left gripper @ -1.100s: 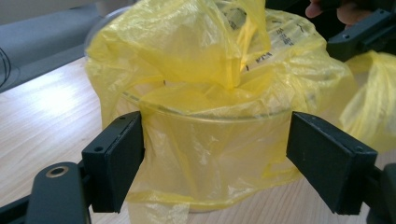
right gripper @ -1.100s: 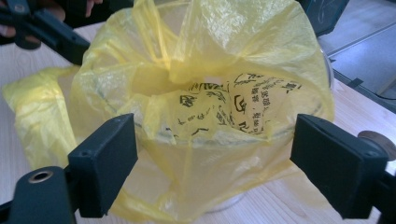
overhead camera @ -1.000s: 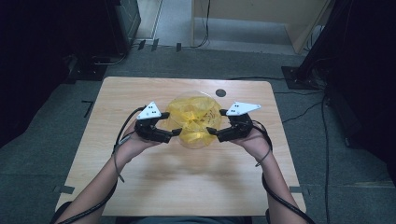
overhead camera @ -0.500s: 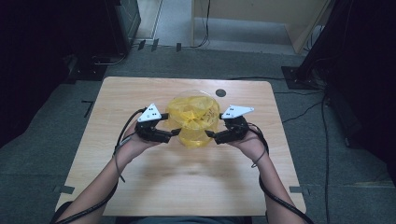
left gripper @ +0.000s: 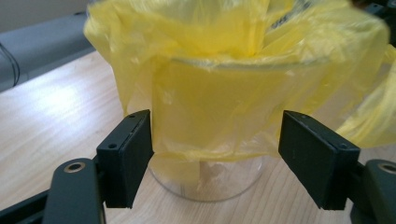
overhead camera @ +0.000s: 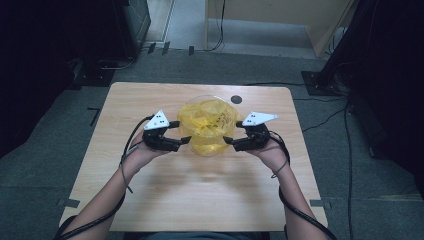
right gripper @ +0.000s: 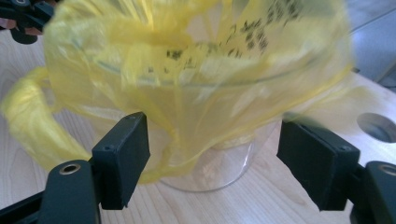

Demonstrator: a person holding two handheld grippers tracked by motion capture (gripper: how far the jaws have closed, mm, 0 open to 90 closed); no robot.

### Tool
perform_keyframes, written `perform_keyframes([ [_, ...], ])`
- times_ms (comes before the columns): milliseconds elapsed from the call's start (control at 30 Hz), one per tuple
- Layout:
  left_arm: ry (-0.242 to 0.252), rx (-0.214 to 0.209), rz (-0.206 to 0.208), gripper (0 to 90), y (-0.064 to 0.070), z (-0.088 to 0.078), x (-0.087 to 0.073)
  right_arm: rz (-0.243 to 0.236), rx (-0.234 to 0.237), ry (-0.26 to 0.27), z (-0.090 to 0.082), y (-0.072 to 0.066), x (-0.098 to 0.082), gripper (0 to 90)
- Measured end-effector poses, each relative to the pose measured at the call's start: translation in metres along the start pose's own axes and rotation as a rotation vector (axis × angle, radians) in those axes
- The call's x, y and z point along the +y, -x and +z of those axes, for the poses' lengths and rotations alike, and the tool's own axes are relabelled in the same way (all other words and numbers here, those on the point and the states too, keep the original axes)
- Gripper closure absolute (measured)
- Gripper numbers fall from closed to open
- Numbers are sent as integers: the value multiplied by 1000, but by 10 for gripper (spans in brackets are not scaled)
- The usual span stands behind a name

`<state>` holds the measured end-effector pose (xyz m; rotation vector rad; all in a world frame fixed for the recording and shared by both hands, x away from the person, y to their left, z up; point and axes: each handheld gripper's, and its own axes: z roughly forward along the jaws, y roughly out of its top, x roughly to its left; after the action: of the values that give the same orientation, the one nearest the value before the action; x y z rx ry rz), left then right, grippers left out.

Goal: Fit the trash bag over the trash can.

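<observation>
Left claw (overhead camera: 184,141), right claw (overhead camera: 229,141) (jaws closing)

The high view looks forward and down from above the near edge of the pale wooden table (overhead camera: 165,200), which sits mid-frame; each gripper view rides low and close, facing level across that table; all three share the clear round container lined with a yellow plastic bag (overhead camera: 207,127) (left gripper: 219,107) (right gripper: 201,93).

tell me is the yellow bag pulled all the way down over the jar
No, partway. The bag is draped over the rim, but its hem stops above the table, leaving the bottom of the clear jar bare.
</observation>
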<state>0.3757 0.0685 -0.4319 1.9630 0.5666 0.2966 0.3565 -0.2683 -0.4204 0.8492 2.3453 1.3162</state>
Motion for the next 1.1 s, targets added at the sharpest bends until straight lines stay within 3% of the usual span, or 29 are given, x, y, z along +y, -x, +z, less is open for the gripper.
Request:
perform_keyframes([
  [200, 42, -8, -20, 264, -7, -15, 8, 4, 25, 17, -17, 10, 1, 245],
  [267, 50, -1, -8, 281, -8, -19, 11, 12, 24, 29, -19, 12, 1, 246],
  [333, 62, -4, -6, 343, -9, -21, 13, 45, 37, 85, -28, 17, 3, 311],
  [433, 72, -6, 2, 380, -9, -25, 16, 58, 54, 124, -33, 18, 5, 347],
  [500, 83, -4, 21, 445, -8, -26, 20, 55, 12, 170, -39, 19, 9, 417],
  [600, 90, 5, 37, 476, -6, -26, 24, 62, -5, 208, -40, 17, 12, 430],
  [667, 98, -7, 38, 521, -6, -25, 27, 39, -4, 244, -39, 14, 18, 443],
  [833, 79, -3, 51, 523, -6, -19, 31, -15, 14, 207, -27, 10, 25, 437],
  [1100, 87, -18, 27, 473, -16, -9, 37, -3, 49, 166, -12, 12, 35, 427],
])
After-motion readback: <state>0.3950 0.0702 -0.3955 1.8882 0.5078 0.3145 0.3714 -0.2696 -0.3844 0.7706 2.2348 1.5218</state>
